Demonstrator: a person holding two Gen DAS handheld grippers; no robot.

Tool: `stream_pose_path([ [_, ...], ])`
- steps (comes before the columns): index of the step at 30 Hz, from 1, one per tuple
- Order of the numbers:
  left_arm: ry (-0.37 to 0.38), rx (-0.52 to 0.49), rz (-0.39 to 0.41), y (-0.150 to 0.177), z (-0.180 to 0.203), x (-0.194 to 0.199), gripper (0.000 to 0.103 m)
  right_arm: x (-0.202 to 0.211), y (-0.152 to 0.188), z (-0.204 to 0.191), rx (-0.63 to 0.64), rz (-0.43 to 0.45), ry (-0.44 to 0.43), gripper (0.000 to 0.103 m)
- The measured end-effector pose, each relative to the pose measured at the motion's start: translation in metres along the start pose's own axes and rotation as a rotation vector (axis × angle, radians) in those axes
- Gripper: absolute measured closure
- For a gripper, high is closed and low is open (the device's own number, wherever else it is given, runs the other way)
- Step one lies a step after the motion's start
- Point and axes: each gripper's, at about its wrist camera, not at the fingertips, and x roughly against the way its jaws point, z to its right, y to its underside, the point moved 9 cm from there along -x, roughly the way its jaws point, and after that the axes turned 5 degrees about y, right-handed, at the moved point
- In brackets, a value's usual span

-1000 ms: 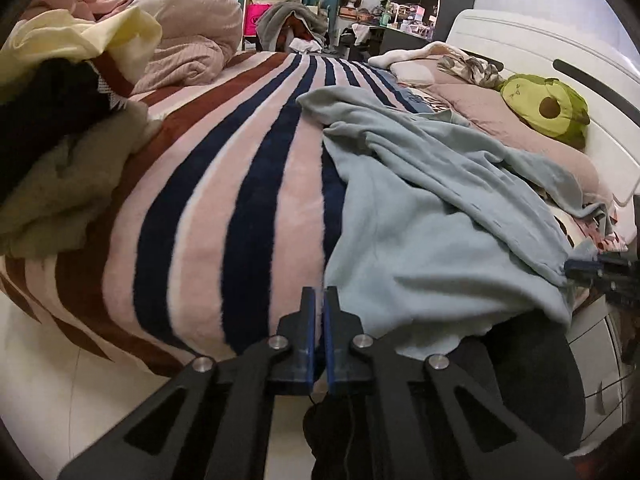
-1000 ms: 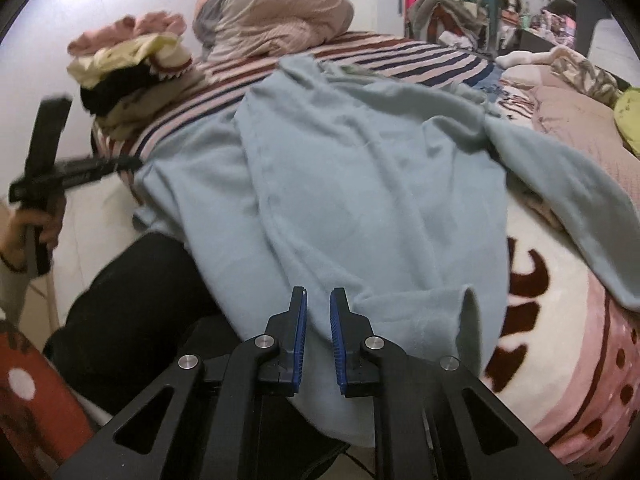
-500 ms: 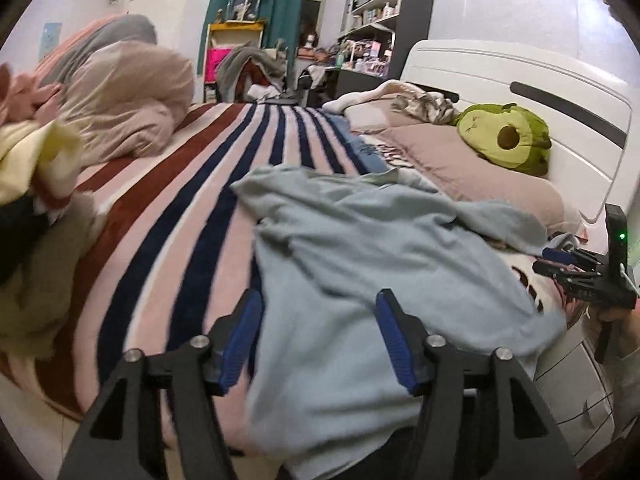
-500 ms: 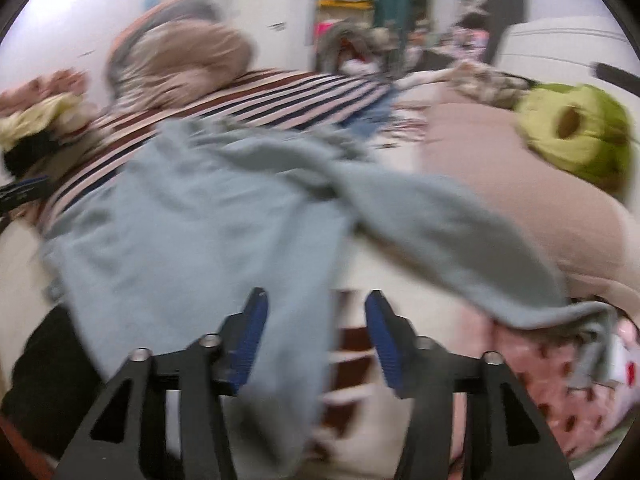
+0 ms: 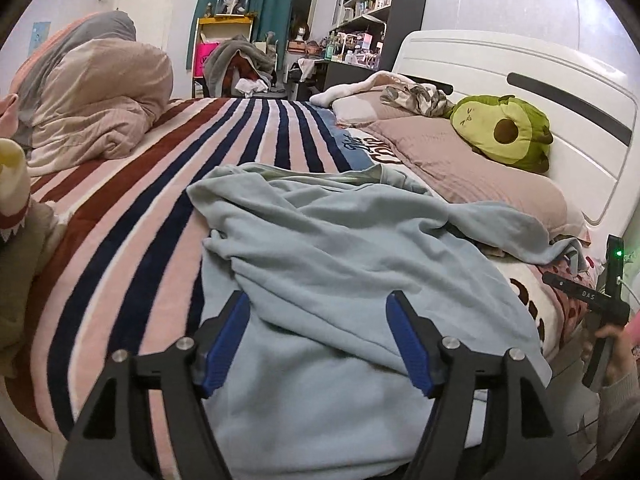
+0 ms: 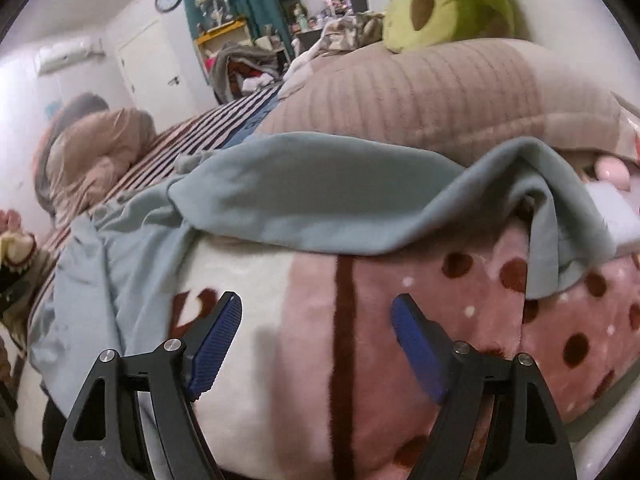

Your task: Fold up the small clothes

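A light blue long-sleeved top lies spread and wrinkled on the striped bed blanket, its hem hanging over the near edge. My left gripper is open and empty just above the hem part of the top. My right gripper is open and empty over the pink and white blanket, a little short of the top's sleeve, which drapes toward the pillow. The right gripper's body also shows at the right edge of the left wrist view.
A pile of other clothes sits at the left of the bed. A rolled duvet lies far left. A pink pillow and a green avocado plush lie by the white headboard. Shelves stand beyond the bed.
Both grippers were shut at the top's hem a second ago; both have opened. The right gripper swung right toward the sleeve by the pillow. The left gripper rose and tilted up.
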Motion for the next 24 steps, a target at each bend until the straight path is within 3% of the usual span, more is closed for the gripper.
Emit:
stream_pose_path([
  [6,-0.004,-0.019,0.000,-0.005,0.008,-0.003,0.034,-0.012,-0.028,0.019,-0.165,0.098,0.024,0.024],
  [8,-0.009,-0.021,0.008,-0.007,0.008,-0.002,0.032,-0.014,-0.037,0.032,-0.219,0.134,0.045,0.029],
  [9,-0.012,-0.019,0.011,-0.007,0.008,-0.001,0.032,-0.015,-0.042,0.040,-0.248,0.157,0.069,0.035],
  [11,-0.020,-0.017,0.013,-0.007,0.006,0.001,0.032,-0.019,-0.045,0.050,-0.276,0.166,0.115,0.073],
  [13,-0.022,-0.015,0.017,-0.006,0.005,0.003,0.032,-0.014,-0.047,0.053,-0.289,0.178,0.116,0.101],
  [17,-0.015,-0.004,0.034,-0.006,0.003,0.010,0.032,0.024,-0.053,0.038,-0.242,0.289,0.091,0.101],
  [24,0.009,0.006,0.097,-0.009,0.000,0.034,0.032,0.092,-0.090,-0.037,-0.044,0.457,-0.056,0.102],
])
